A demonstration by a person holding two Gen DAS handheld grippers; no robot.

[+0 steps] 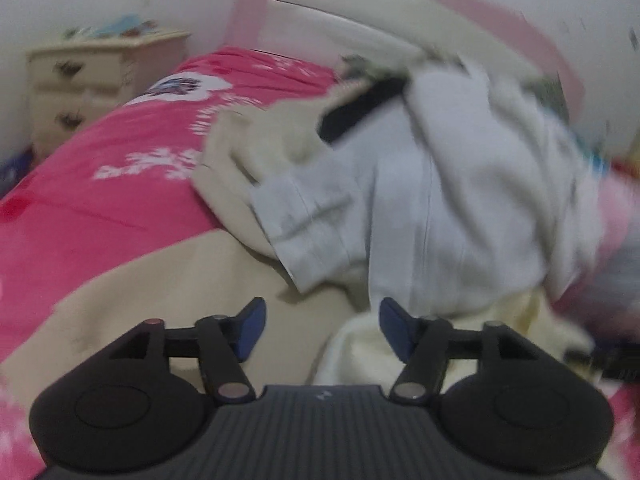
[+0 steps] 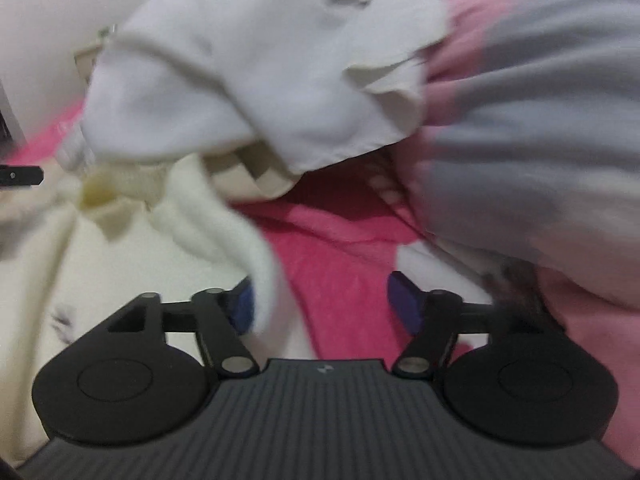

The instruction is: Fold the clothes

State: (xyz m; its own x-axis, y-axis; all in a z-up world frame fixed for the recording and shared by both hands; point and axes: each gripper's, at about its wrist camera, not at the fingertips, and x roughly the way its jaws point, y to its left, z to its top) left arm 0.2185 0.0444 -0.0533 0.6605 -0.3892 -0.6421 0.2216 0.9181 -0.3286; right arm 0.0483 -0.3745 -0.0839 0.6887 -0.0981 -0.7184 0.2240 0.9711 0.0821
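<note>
A pile of clothes lies on a bed with a pink cover [image 1: 120, 184]. In the left wrist view a light grey garment [image 1: 420, 184] lies on top of a beige one [image 1: 248, 152], with a cream fleece piece [image 1: 360, 344] nearest. My left gripper [image 1: 322, 328] is open and empty, just short of the pile. In the right wrist view a white garment [image 2: 248, 80] and a pink-and-grey striped one [image 2: 540, 128] hang over the pink cover [image 2: 340, 260]. My right gripper [image 2: 320, 304] is open; a cream fleece fold [image 2: 240, 240] lies against its left finger.
A cream chest of drawers [image 1: 80, 88] stands at the far left beside the bed. A cream and pink headboard [image 1: 360, 12] runs along the back. A black strap [image 1: 360, 112] lies in the pile. The other gripper's edge [image 2: 20, 176] shows at the left.
</note>
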